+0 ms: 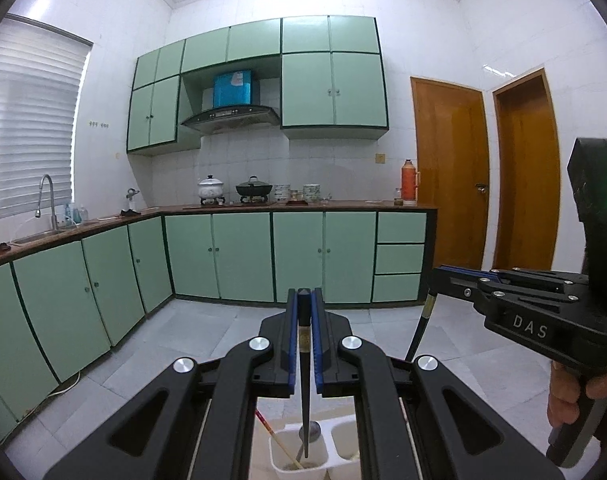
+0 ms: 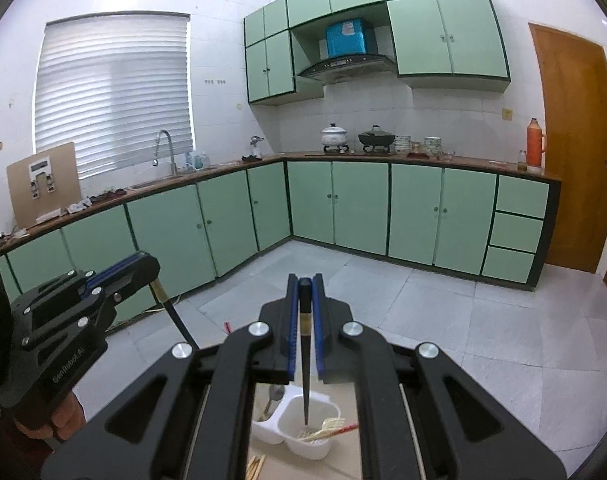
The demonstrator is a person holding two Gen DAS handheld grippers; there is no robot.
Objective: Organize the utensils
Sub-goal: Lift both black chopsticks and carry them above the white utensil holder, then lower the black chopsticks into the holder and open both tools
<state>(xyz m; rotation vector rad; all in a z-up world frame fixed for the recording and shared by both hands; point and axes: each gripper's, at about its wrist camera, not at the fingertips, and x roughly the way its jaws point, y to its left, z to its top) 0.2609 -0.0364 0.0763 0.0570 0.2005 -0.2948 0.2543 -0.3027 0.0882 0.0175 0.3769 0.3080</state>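
My left gripper [image 1: 303, 300] is shut on a black chopstick [image 1: 304, 376] that hangs point-down over a white utensil holder [image 1: 299, 456]. A metal spoon [image 1: 309, 432] and a red-tipped wooden chopstick [image 1: 277, 442] stand in that compartment. My right gripper [image 2: 304, 286] is shut on a second black chopstick [image 2: 306, 372], whose tip hangs over the holder [image 2: 299, 428]. Pale chopsticks [image 2: 323, 432] lie in that compartment. A spoon [image 2: 273, 398] stands in the neighbouring one. Each gripper also shows in the other's view, right [image 1: 437, 280] and left [image 2: 151, 268], each with its chopstick.
The holder stands on a pale wooden table [image 2: 271, 468] with loose wooden chopsticks [image 2: 255, 468] beside it. Green cabinets and a counter [image 1: 295, 209] with pots, bowls and an orange thermos [image 1: 408, 182] line the far wall. Grey tiled floor [image 2: 443, 320] lies between.
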